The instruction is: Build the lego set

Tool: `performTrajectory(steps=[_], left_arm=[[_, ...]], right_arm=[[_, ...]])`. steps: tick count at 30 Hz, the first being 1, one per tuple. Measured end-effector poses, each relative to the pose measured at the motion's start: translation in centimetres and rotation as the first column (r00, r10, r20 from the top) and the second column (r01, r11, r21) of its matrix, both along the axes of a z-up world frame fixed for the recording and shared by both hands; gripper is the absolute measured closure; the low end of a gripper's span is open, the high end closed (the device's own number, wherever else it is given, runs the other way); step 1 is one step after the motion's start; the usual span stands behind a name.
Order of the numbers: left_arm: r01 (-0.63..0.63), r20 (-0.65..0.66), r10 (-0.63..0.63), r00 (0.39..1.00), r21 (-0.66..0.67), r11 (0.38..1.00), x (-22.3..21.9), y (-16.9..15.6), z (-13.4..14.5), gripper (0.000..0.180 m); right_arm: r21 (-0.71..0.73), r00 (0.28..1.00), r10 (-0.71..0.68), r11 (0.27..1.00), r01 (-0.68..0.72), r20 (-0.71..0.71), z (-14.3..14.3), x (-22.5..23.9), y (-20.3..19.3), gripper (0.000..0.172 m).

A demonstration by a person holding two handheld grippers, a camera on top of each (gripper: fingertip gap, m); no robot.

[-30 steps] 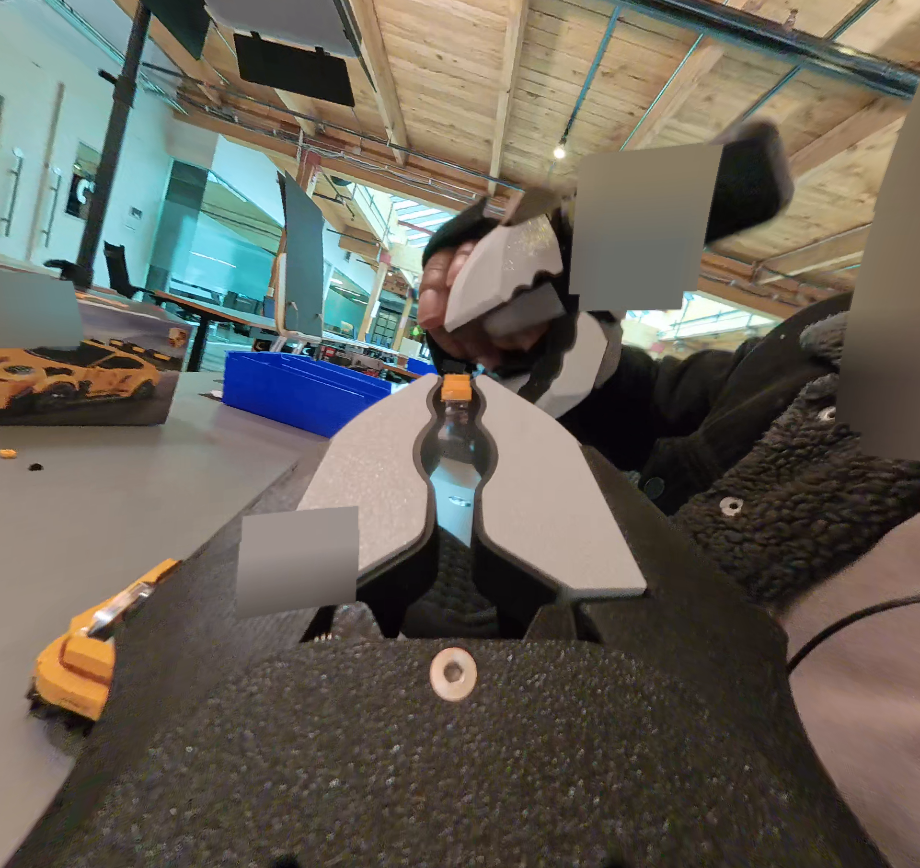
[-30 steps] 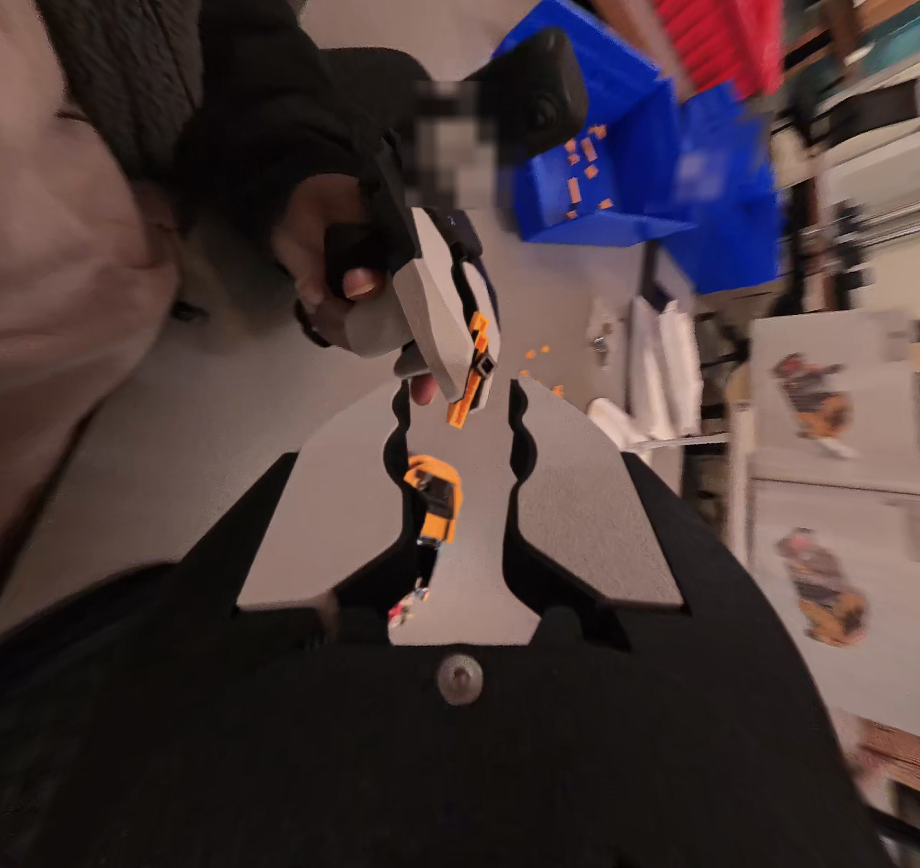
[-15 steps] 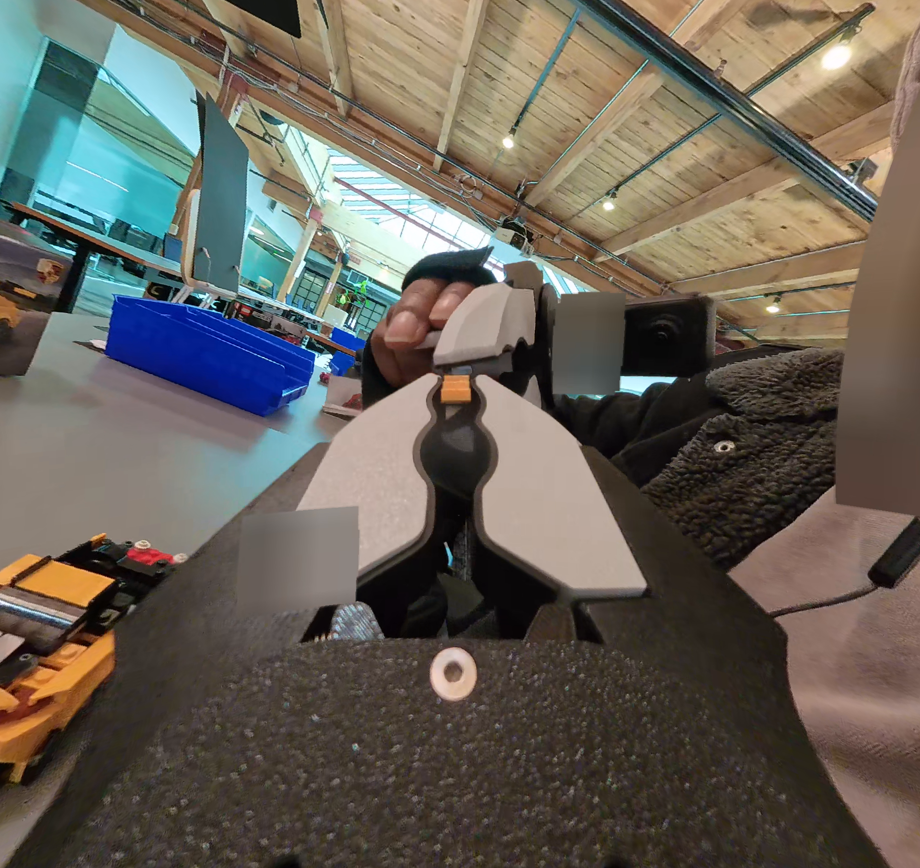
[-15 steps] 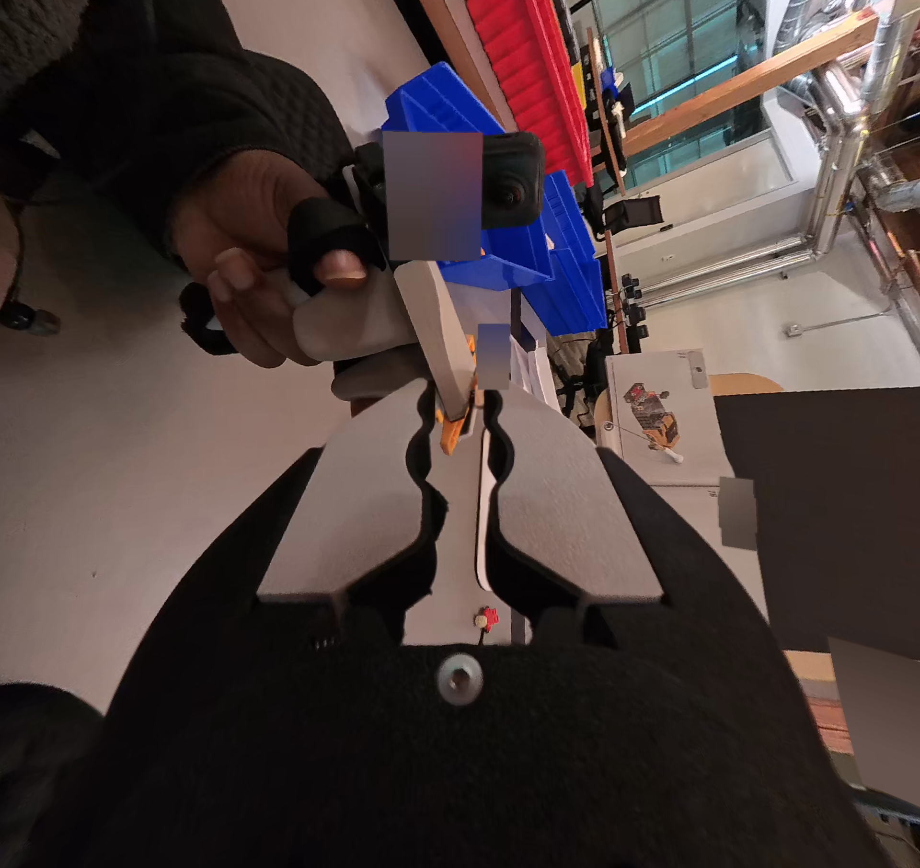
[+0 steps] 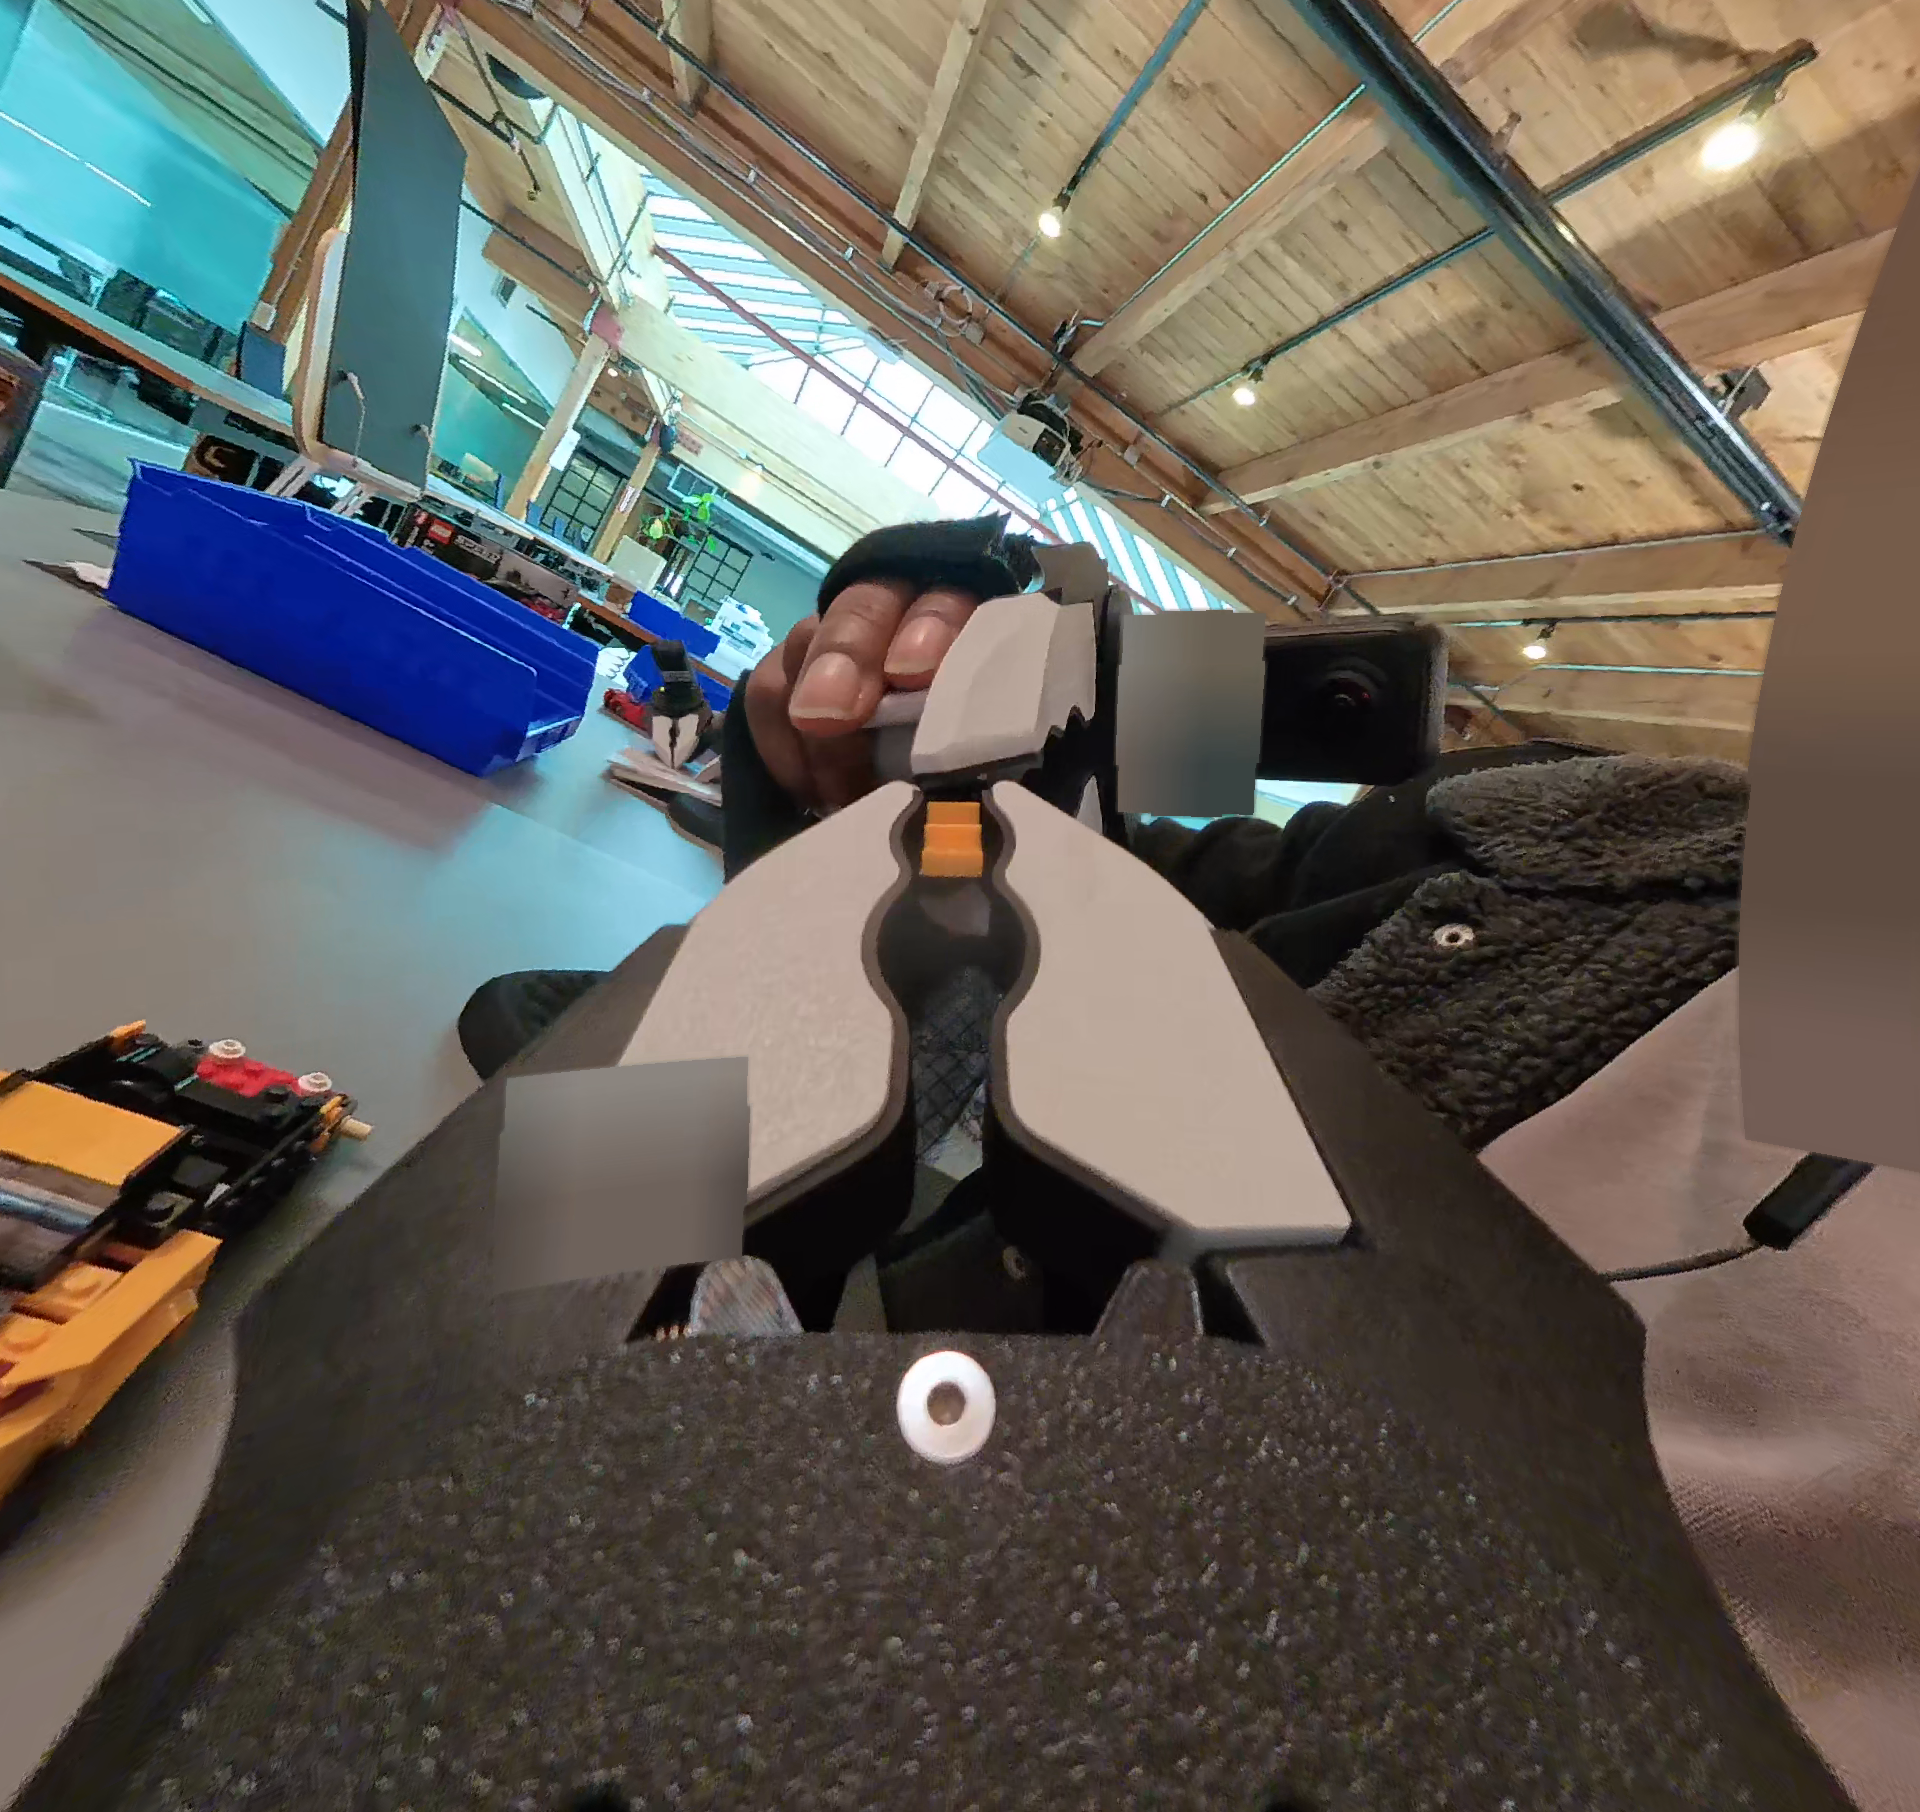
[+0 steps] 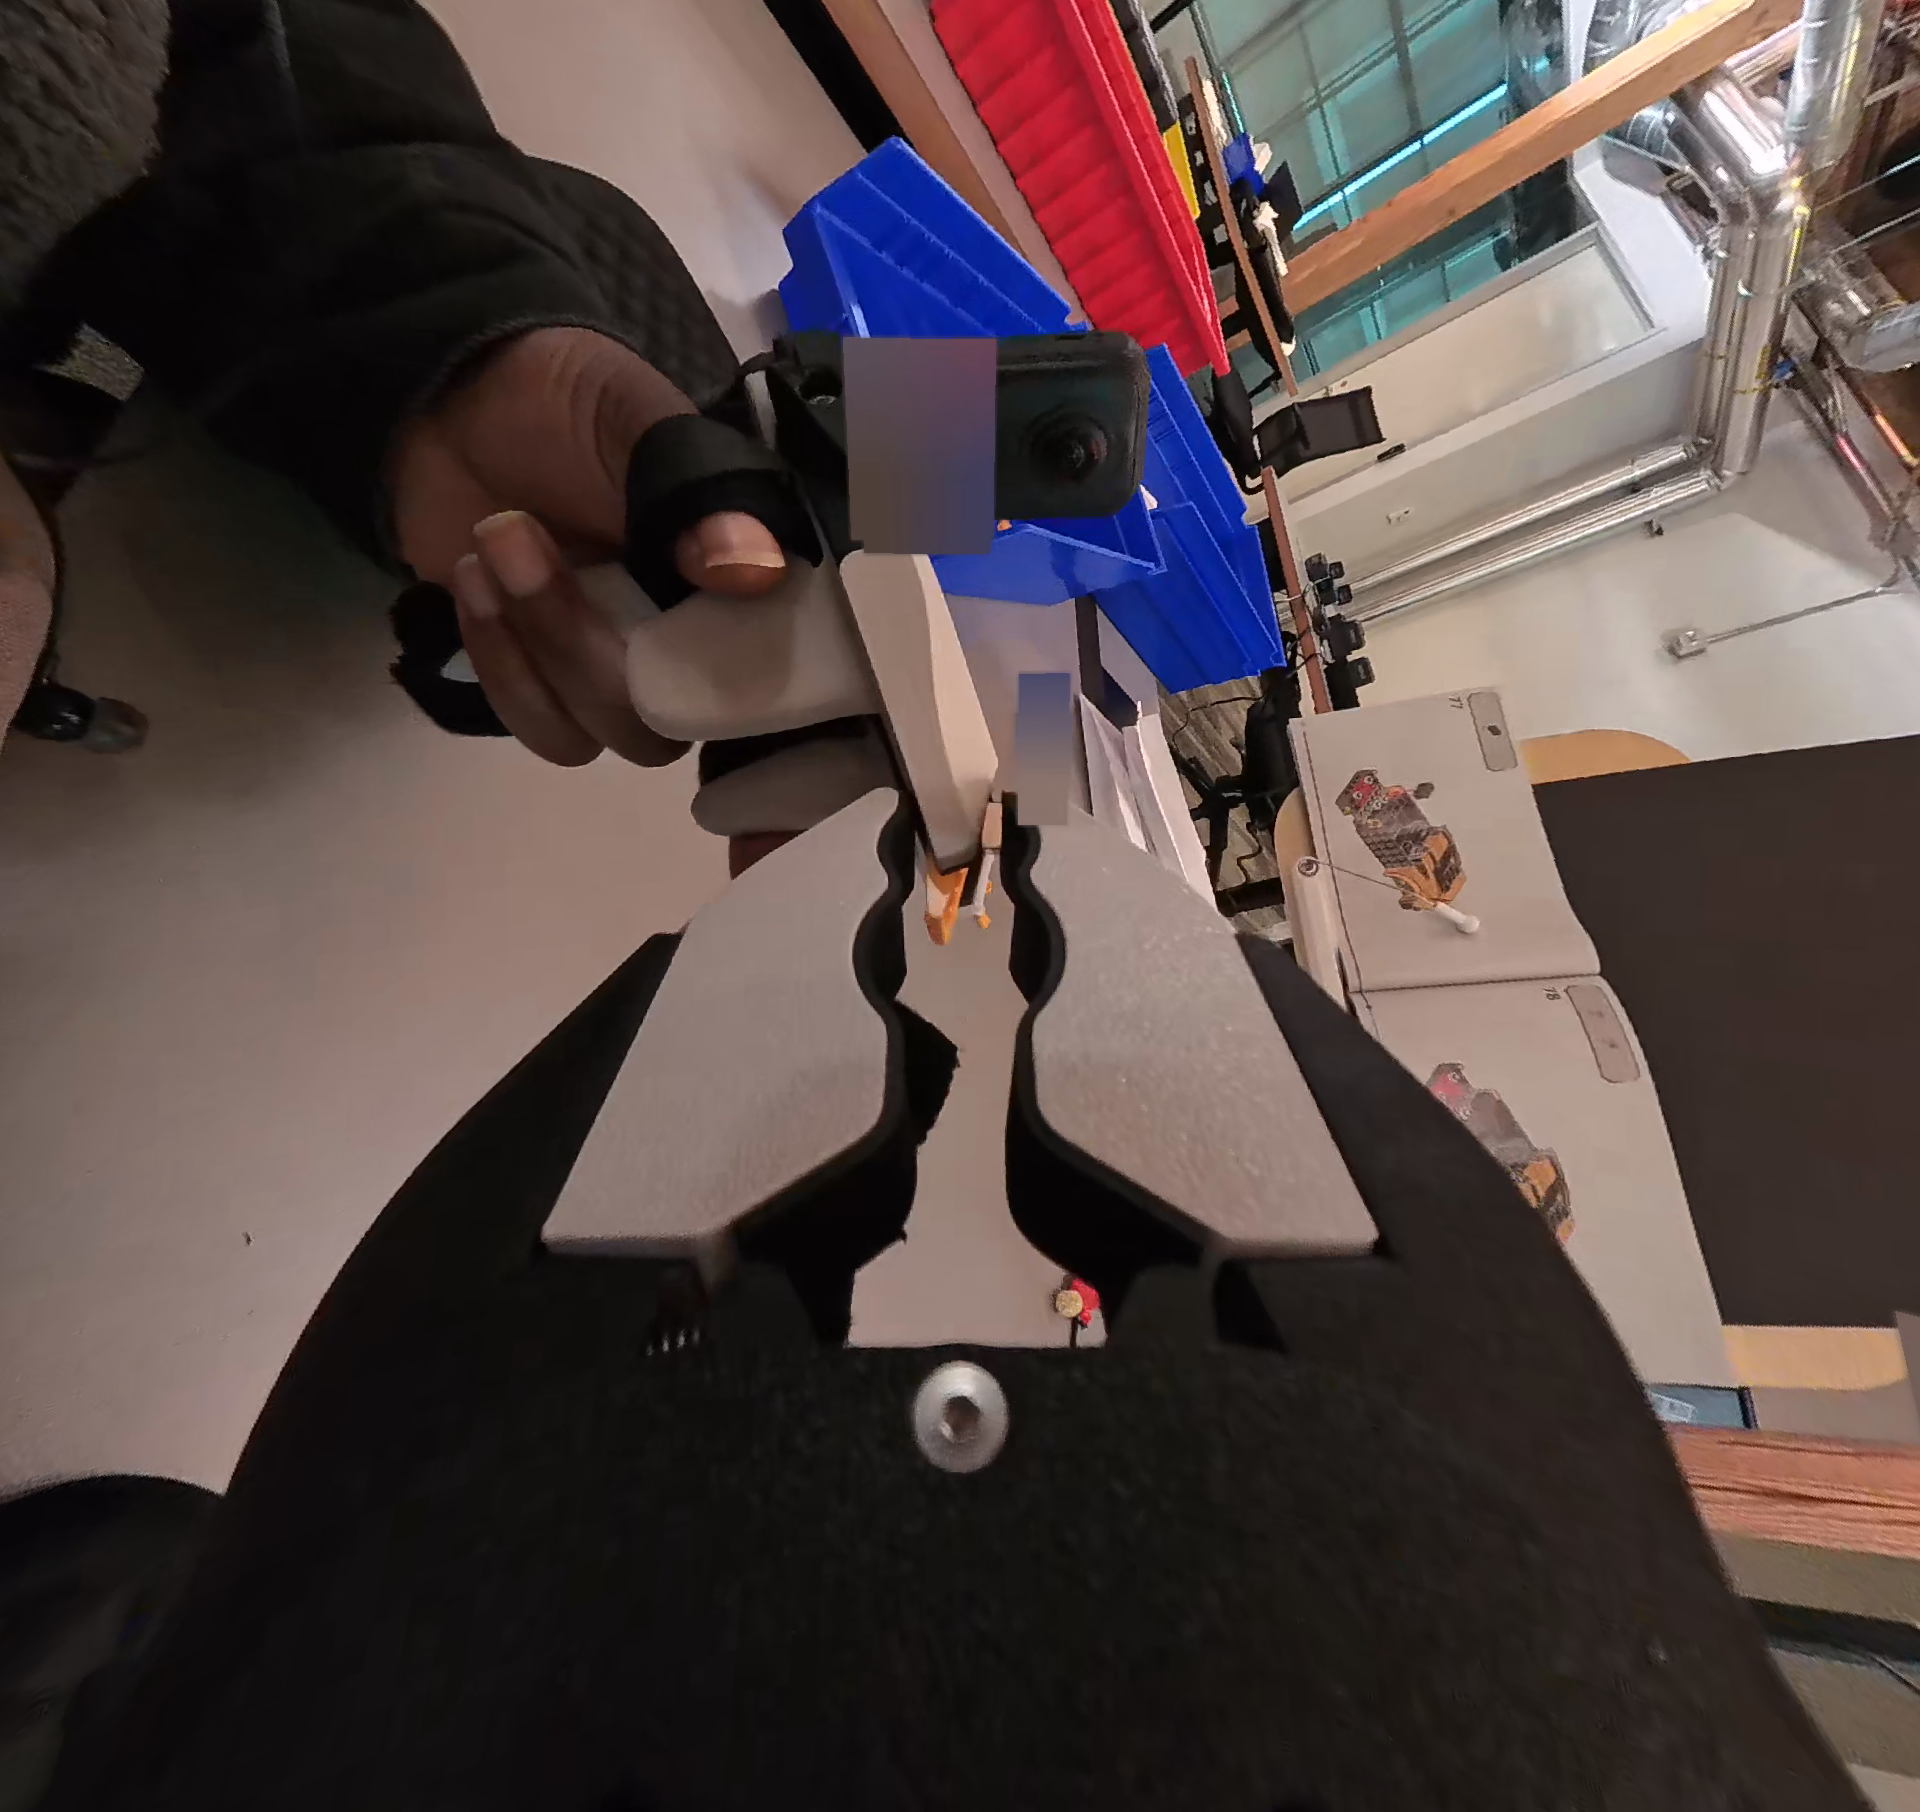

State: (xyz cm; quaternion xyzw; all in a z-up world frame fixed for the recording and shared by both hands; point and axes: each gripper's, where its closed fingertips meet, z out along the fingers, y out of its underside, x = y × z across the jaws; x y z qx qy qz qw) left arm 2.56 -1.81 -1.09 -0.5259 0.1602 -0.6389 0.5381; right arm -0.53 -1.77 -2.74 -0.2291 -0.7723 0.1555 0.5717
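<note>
We see the right gripper [image 6: 961,843] with its fingertips close about the left gripper [image 6: 940,723] tip and the orange piece [image 6: 948,905] that tip holds; whether the right pads press on it we cannot tell. A hand [image 6: 551,599] grips the left handle. Behind stand blue bins [image 6: 935,256], a red bin [image 6: 1070,100] and an open booklet [image 6: 1455,879] on the table [image 6: 260,931].

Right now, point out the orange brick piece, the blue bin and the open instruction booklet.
orange brick piece [image 5: 951,837]: left wrist view, its stepped face.
blue bin [image 5: 343,619]: left wrist view, side wall.
open instruction booklet [image 6: 1455,889]: right wrist view, upper page.
</note>
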Motion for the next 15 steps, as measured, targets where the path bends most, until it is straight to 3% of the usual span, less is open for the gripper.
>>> performTrajectory(steps=[11, 15], left_arm=[[0.025, -0.074, -0.031, 0.997, -0.08, 0.996, -0.3, 0.8, -1.6, 0.165], [0.061, -0.037, -0.067, 0.997, -0.144, 0.988, -0.6, 1.1, -2.0, 0.165]], right_arm=[[-0.075, 0.999, 0.013, 0.997, -0.01, 0.039, -1.2, 0.7, 0.6, 0.164], [-0.126, 0.999, 0.004, 0.992, 0.0, 0.033, -1.3, 1.0, 1.2, 0.164]])
